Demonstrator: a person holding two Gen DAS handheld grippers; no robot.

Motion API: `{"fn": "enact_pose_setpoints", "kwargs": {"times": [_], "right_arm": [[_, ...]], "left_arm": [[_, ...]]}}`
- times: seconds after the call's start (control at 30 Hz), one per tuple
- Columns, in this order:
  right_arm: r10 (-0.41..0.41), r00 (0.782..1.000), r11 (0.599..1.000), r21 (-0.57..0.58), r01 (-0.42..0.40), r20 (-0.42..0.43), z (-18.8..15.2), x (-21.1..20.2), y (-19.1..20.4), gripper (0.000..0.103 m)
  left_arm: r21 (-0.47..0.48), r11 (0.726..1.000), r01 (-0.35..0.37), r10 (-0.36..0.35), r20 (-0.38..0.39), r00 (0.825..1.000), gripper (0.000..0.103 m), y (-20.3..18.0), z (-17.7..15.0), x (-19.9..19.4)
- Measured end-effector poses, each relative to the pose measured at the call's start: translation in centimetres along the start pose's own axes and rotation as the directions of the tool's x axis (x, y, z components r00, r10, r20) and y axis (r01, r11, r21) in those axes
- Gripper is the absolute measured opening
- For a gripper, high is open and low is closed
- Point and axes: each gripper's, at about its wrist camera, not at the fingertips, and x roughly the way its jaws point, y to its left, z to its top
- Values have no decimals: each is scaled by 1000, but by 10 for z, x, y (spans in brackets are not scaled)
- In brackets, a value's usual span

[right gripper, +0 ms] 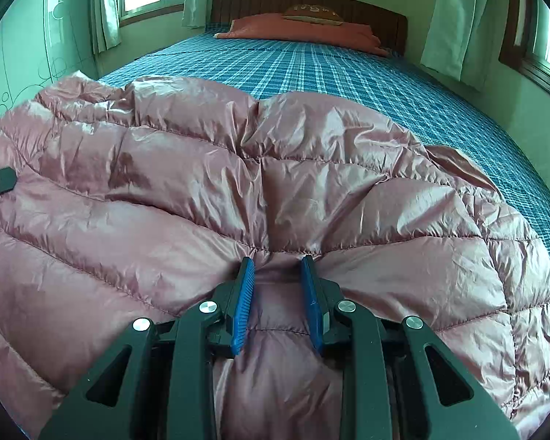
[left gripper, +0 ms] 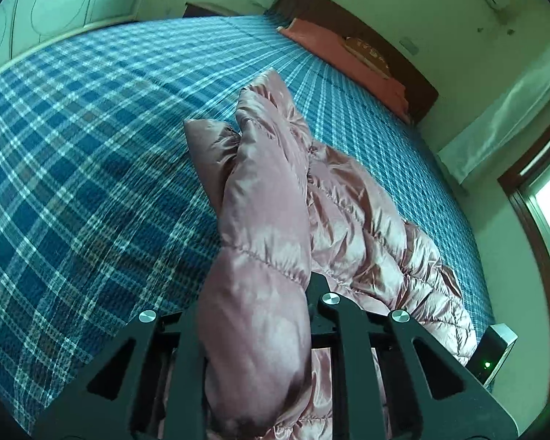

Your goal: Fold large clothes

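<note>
Both tools, left (left gripper: 255,315) and right (right gripper: 278,286), pinched on pink down jacket (right gripper: 238,168)

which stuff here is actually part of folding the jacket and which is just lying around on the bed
Part of the job:
pink puffer jacket
left gripper, shut on its sleeve
right gripper, shut on its edge
plaid bed sheet, the folding surface

Just lying about:
orange pillow
small brown cushion

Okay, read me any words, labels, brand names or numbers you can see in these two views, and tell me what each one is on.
Small brown cushion on the salmon pillow: a row of light marks, too blurred to read.
Pink puffer jacket: no label or brand showing.
Plaid bedsheet: pattern only, no text.
Left gripper, right gripper: no markings legible.
</note>
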Motion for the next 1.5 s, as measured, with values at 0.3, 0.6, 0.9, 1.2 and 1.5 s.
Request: {"fn": "enact_pose_setpoints", "kwargs": {"times": [0.3,0.6,0.9,1.2,1.5], "right_arm": [[-4,1000,1000,3,4,-3,2,-1,1,28],[-13,1000,999,47,13,10,8,-19,-25,33],[-177,984,983,52,175,34,0,-40,-83,33],[-291,956,949,124,291,-16,-35,-59,-150,33],[-275,961,954,118,277,-30,-56,-40,-147,33]], "left_arm": [[32,999,-22,22,11,1000,17,-10,2,-5],[59,997,-50,49,20,999,16,-16,1,-7],[71,995,-62,61,21,998,17,-19,1,-7],[133,987,-87,81,47,996,17,-34,0,-13],[235,965,-116,104,64,993,16,-71,-2,-15]]}}
